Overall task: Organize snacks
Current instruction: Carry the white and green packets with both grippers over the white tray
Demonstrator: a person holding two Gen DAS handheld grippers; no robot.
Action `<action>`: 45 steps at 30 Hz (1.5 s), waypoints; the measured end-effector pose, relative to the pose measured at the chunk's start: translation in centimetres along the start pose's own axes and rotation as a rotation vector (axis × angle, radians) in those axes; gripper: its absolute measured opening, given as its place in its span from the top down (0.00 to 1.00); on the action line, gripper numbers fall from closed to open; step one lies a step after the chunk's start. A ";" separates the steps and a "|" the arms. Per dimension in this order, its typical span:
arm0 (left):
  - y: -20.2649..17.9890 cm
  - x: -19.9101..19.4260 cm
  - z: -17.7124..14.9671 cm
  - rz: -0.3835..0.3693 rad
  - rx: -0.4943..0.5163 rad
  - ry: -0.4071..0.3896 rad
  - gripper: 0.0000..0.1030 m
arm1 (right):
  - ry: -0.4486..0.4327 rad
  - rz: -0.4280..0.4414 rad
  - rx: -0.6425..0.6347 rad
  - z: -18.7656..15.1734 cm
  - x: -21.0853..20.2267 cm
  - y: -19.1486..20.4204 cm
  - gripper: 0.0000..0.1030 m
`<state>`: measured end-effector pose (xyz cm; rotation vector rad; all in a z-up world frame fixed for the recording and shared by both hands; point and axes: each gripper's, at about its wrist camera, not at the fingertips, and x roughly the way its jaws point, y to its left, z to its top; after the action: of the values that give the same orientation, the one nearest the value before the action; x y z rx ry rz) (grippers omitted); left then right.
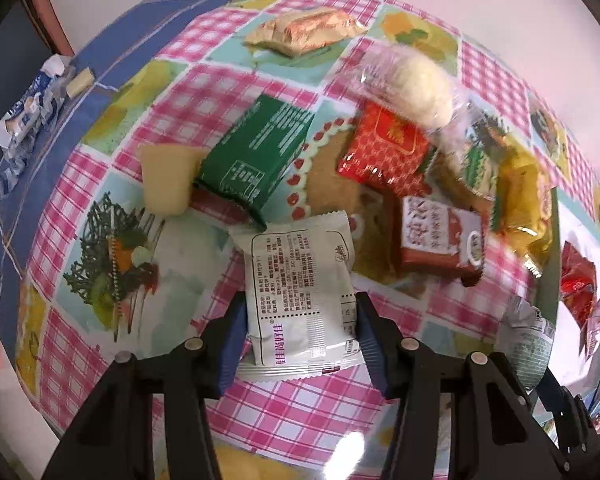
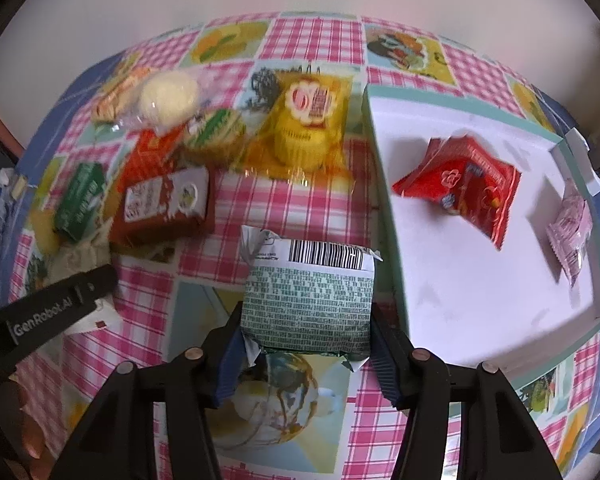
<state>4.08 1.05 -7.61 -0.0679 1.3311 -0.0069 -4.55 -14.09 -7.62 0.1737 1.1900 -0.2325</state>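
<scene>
The white snack packet [image 1: 302, 300] sits between the blue pads of the left tool [image 1: 302, 338], which pinch its lower half from both sides; its long axis runs straight away from the tool, printed back face up, the serrated bottom seam nearest the camera. The green-patterned packet [image 2: 308, 300] is likewise clamped at its two side edges by the right tool [image 2: 306, 344], its barcode end pointing away from the tool and a torn white flap curling at the far corners. Just right of this packet lies a shallow white tray [image 2: 384, 184] with a pale green rim, holding a red packet [image 2: 460, 184] near its middle and a pink packet [image 2: 568, 228] by its far edge. Beyond both tools the remaining snacks cluster together on the worktop [image 1: 324, 400]: a green box [image 1: 256, 156] tilted against a cream cup [image 1: 164, 184], a red pouch [image 1: 384, 152], a red-and-white carton [image 1: 440, 236], a round white bun in clear wrap [image 1: 416, 88], a yellow cupcake pack [image 2: 304, 128] and a golden wrapped pastry [image 1: 304, 30] farther off. The worktop wears a pink-checked cloth with food pictures and a blue border. A pale wall rises behind it.
</scene>
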 end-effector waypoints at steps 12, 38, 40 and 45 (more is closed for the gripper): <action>-3.1 -5.6 -0.4 -0.072 0.078 -0.137 0.48 | -0.085 0.037 0.111 2.5 -4.4 -3.7 0.43; -24.3 -3.3 -8.6 -0.247 0.586 -0.058 0.47 | -0.032 -0.198 0.554 -0.5 -3.4 -23.7 0.43; -25.0 -2.6 -9.1 -0.237 0.604 -0.051 0.47 | -0.028 -0.203 0.566 -0.8 -3.1 -24.5 0.43; -25.7 -1.1 -9.7 -0.195 0.625 -0.029 0.47 | -0.025 -0.205 0.577 -0.9 -2.4 -25.2 0.43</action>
<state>-4.76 -24.98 -7.51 0.3319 1.2383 -0.5815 -12.95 -37.95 -6.02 0.5510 1.0904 -0.7553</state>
